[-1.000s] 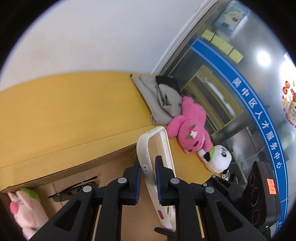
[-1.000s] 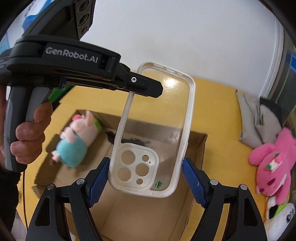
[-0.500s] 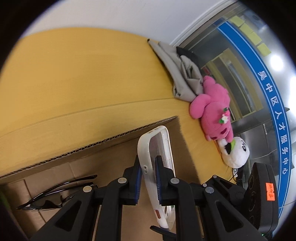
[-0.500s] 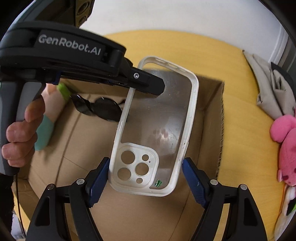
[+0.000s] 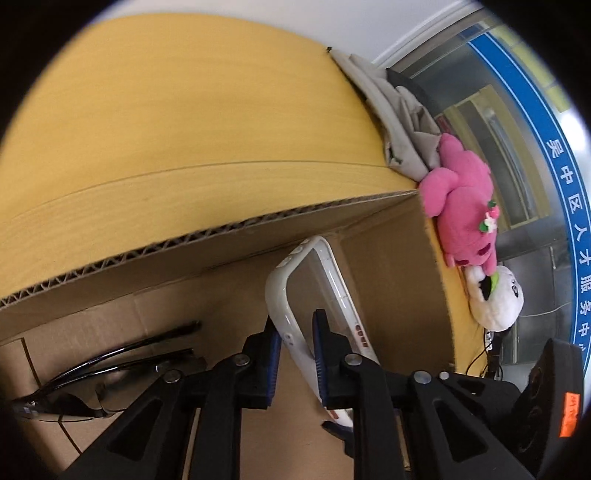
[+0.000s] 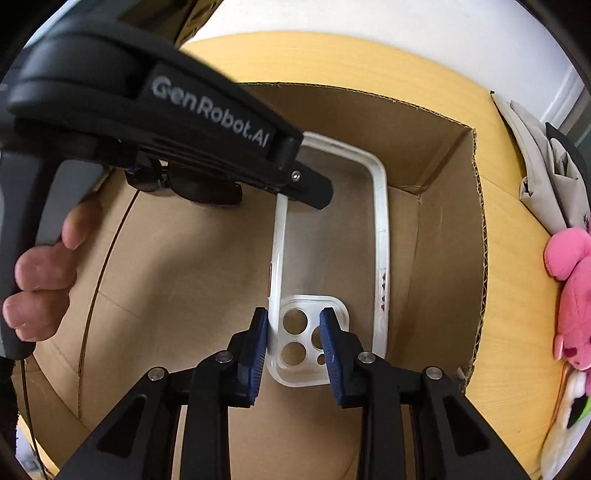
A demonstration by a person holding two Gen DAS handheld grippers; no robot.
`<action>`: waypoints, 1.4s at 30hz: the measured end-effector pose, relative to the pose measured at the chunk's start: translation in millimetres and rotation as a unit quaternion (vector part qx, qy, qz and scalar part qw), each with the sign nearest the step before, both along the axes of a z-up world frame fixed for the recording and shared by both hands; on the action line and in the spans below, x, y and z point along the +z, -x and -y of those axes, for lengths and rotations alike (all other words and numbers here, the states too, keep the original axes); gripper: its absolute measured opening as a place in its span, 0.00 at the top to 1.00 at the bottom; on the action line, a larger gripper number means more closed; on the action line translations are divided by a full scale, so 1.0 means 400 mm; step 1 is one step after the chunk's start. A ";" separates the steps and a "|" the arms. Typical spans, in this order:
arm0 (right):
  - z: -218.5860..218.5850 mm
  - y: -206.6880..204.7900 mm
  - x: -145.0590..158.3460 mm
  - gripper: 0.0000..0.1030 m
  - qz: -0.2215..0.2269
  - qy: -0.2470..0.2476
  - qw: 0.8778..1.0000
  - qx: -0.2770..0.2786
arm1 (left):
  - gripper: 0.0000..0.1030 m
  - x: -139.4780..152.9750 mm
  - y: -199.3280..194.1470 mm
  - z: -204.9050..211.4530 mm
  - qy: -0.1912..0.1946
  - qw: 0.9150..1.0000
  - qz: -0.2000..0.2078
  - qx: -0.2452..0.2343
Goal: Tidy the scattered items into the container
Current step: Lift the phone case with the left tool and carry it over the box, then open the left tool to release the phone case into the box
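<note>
Mid-placement: clear phone case (image 6: 328,258) down inside cardboard box (image 6: 447,206), beside sunglasses (image 5: 107,373). Left gripper (image 5: 295,356) clamping case edge, jaws easing open. Right gripper (image 6: 293,341) closing, pads straddling case's camera corner, grasp unclear. Next: release, lift clear, fetch pink plush (image 5: 465,210) beside box.

Bright even light, heavy fisheye bending, dark vignetted corners

A yellow wooden table (image 5: 192,110) meets a white wall (image 6: 369,22); perhaps glass doors (image 5: 517,155) beyond.
</note>
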State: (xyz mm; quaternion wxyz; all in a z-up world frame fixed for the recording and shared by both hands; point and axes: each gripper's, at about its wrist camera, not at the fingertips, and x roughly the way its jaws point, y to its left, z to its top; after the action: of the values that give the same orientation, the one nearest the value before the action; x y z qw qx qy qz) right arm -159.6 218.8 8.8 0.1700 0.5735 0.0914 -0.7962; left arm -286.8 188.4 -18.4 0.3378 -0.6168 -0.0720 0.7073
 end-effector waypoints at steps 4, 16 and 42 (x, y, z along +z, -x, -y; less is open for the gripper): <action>-0.001 -0.007 0.004 0.83 -0.001 0.011 1.000 0.001 | 0.81 -0.011 0.001 -0.009 0.018 1.000 -0.005 0.001; 0.000 -0.021 -0.020 0.88 0.010 0.026 0.999 -0.018 | 0.70 -0.006 0.000 -0.019 0.045 0.999 -0.024 0.006; -0.003 -0.199 0.150 0.07 -0.101 0.055 0.993 -0.024 | 0.47 0.318 -0.185 0.141 0.036 0.982 -0.179 0.046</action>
State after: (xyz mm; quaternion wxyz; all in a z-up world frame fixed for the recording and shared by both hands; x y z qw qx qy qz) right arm -80.0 220.1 68.7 0.1722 0.4821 0.0503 -0.8576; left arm -212.8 131.8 108.9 0.2894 -0.4878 -0.0128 0.8235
